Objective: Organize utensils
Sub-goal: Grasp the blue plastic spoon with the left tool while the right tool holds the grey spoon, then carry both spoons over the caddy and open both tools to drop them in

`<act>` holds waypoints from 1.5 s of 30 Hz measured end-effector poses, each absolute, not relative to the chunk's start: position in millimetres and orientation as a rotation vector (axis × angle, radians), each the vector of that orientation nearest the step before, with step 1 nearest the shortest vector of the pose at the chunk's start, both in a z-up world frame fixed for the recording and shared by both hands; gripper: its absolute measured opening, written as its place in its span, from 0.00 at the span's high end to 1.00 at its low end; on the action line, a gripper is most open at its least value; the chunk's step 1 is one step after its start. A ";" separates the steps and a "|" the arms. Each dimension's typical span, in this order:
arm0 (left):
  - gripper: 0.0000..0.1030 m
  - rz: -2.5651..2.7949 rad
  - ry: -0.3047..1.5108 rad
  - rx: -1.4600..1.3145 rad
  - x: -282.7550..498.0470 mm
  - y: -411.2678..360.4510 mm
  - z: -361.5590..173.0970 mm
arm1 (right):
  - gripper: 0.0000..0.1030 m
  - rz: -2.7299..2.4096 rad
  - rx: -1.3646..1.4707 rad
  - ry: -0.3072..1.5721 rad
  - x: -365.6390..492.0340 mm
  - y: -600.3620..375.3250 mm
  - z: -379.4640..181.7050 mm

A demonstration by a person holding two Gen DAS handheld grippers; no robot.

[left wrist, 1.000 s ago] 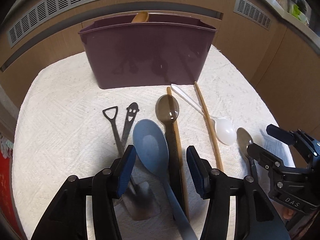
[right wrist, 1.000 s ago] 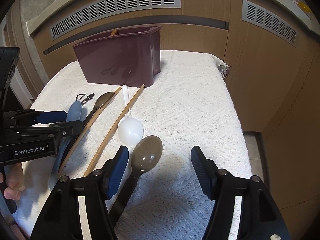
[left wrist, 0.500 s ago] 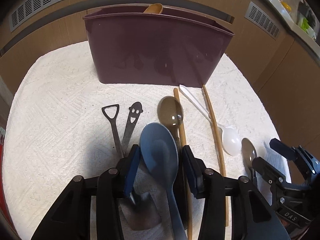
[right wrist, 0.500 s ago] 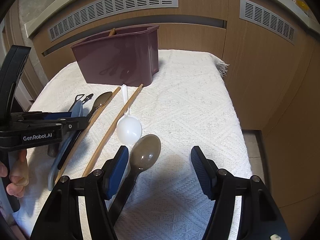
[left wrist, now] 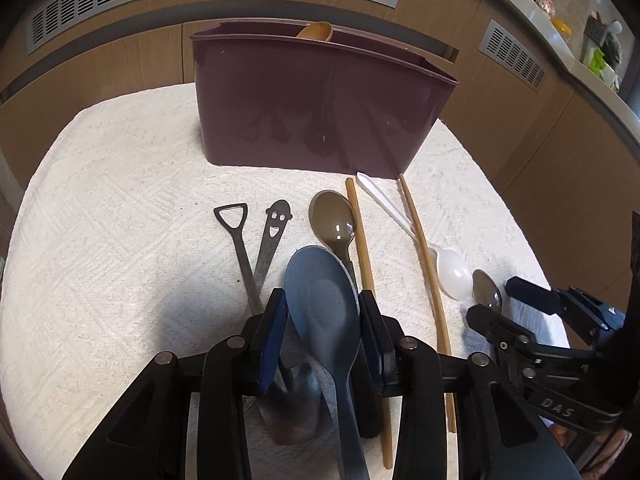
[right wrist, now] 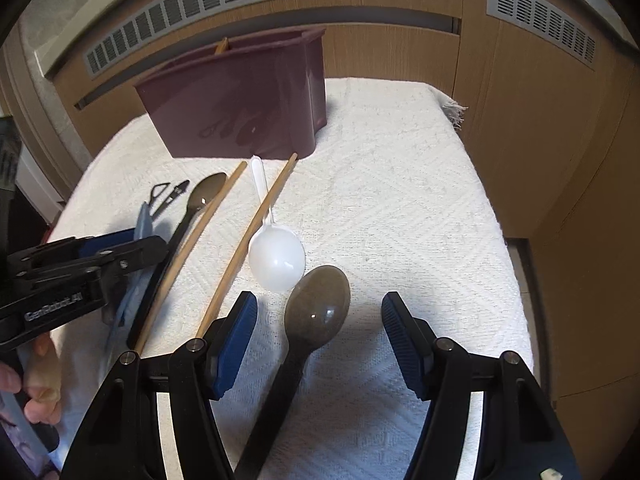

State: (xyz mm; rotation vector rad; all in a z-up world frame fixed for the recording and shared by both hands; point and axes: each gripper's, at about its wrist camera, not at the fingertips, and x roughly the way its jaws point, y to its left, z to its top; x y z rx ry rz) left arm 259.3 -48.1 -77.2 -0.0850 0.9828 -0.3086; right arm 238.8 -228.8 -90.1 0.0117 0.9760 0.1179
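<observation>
My left gripper [left wrist: 323, 294] is shut on the bowl of a blue spoon [left wrist: 324, 320], with a pad pressing on each side. The spoon's handle runs back under the gripper. In the right wrist view the same gripper [right wrist: 140, 238] sits at the left, with the person's fingers behind it. My right gripper [right wrist: 319, 298] is open over a translucent brown spoon [right wrist: 316, 312] that lies on the cloth between its fingers, untouched. The purple caddy [left wrist: 320, 100] stands at the back with a wooden spoon [left wrist: 316, 32] inside.
On the white cloth [left wrist: 120, 240] lie two wooden chopsticks [left wrist: 362, 248], a white plastic spoon [right wrist: 276, 258], a second brown spoon [left wrist: 334, 220] and two metal utensils [left wrist: 236, 232], one with a smiley handle [left wrist: 274, 228]. Wooden cabinets surround the table closely.
The left jaws have closed from wide apart onto the blue spoon's bowl. The caddy now looks a little nearer in the left wrist view. The right gripper has stayed open over the brown spoon.
</observation>
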 end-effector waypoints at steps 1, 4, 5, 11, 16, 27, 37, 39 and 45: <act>0.64 -0.308 0.985 -0.089 258.9 -47.2 -77.5 | 0.47 0.108 -0.007 0.985 239.5 -225.6 -92.3; 0.64 -0.310 0.991 -0.103 260.2 -46.3 -78.3 | 0.69 0.096 -0.083 0.969 234.7 -217.1 -92.9; 0.64 -0.310 0.994 -0.103 260.2 -46.9 -78.4 | 0.69 0.108 -0.096 0.965 233.4 -216.2 -92.1; 0.64 -0.303 1.008 -0.102 261.4 -48.9 -79.9 | 0.69 0.107 -0.065 0.947 231.4 -231.0 -87.2; 0.63 -0.302 1.017 -0.092 262.8 -53.4 -80.4 | 0.69 0.113 -0.054 0.942 229.8 -233.2 -87.4; 0.65 -0.300 1.001 -0.074 262.7 -57.1 -80.6 | 0.69 0.123 -0.049 0.934 229.1 -232.8 -87.7; 0.65 -0.300 0.796 -0.039 219.3 -39.0 -40.0 | 0.69 0.132 -0.075 0.846 213.9 -226.5 -64.2; 0.65 -0.295 0.751 -0.046 211.4 -33.2 -27.9 | 0.69 0.136 -0.082 0.826 209.9 -223.8 -56.6; 0.65 -0.283 0.615 -0.051 195.0 -22.5 9.3 | 0.69 0.152 -0.074 0.753 200.8 -216.8 -31.8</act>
